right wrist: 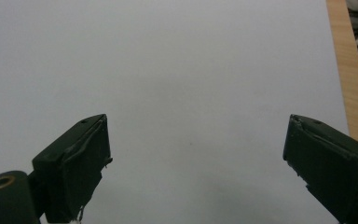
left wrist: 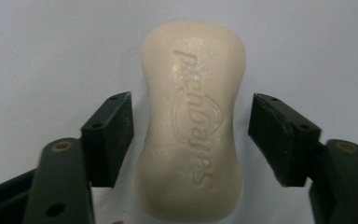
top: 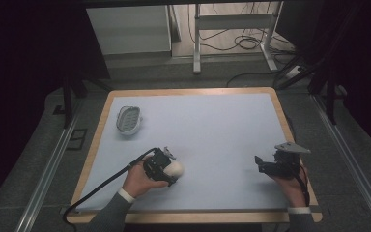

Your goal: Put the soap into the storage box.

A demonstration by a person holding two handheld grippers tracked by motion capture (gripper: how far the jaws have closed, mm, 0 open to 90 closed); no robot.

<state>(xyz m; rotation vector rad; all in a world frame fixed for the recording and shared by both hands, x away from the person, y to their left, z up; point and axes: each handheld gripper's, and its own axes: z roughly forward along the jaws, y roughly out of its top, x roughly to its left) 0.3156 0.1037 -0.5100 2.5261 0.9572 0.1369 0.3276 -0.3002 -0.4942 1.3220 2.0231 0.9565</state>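
A cream bar of soap (left wrist: 193,135) with embossed lettering lies flat on the pale blue table mat (top: 212,125). My left gripper (left wrist: 191,116) is open, with one jaw on each side of the bar and a narrow gap at both sides. From above, the soap (top: 177,168) shows as a white lump just past the left gripper (top: 168,163), near the mat's front left. My right gripper (top: 263,164) stands open at the front right, and its jaws (right wrist: 196,135) hold nothing over bare mat.
A white oval soap dish (top: 128,119) sits at the mat's back left. The wooden table edge (right wrist: 349,79) runs close to the right of the right gripper. A black cable (top: 101,186) trails from the left gripper over the front edge.
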